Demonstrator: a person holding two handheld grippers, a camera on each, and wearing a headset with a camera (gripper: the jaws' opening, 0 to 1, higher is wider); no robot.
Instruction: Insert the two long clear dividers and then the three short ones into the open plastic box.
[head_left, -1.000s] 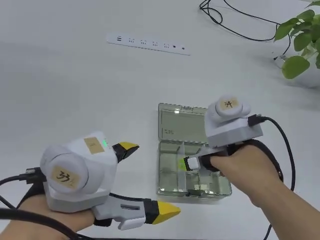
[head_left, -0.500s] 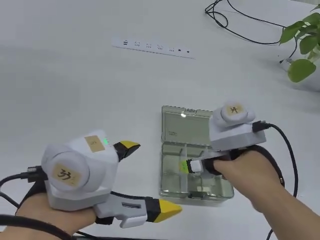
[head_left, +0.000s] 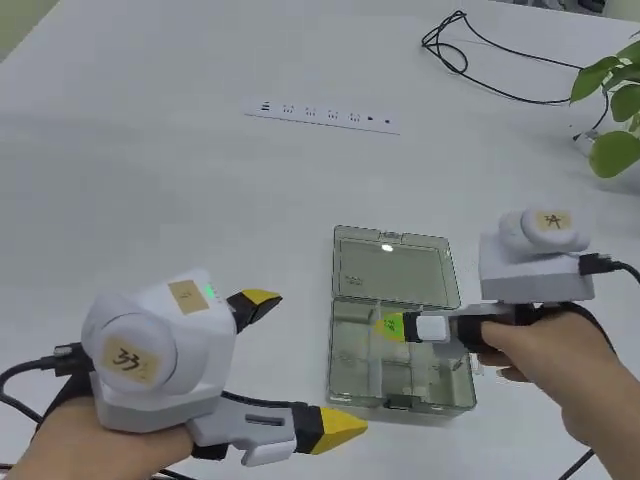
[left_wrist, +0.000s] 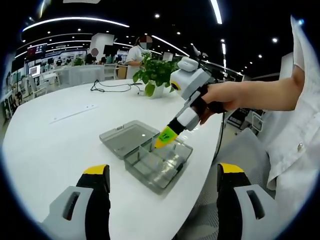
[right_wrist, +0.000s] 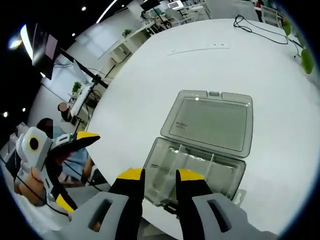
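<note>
1. Rightward has gone the right gripper (head_left: 392, 326): its body now sits off the box's right side, with the tip alone reaching over the base. Its jaws are drawn close with a slim gap, and whether a clear piece is pinched there I cannot tell.
2. Left gripper (head_left: 300, 361) hangs spread wide and empty, left of the box and apart from it.
3. Plastic box (head_left: 334, 360) lies open on the table (head_left: 150, 200), its lid (head_left: 395, 265) flat behind. Dividers (head_left: 372, 370) already stand in the base, though their count is unclear.
4. Insertion looks mostly done; perhaps a last short piece remains.
5. Power strip (head_left: 322, 115) lies far off.
</note>
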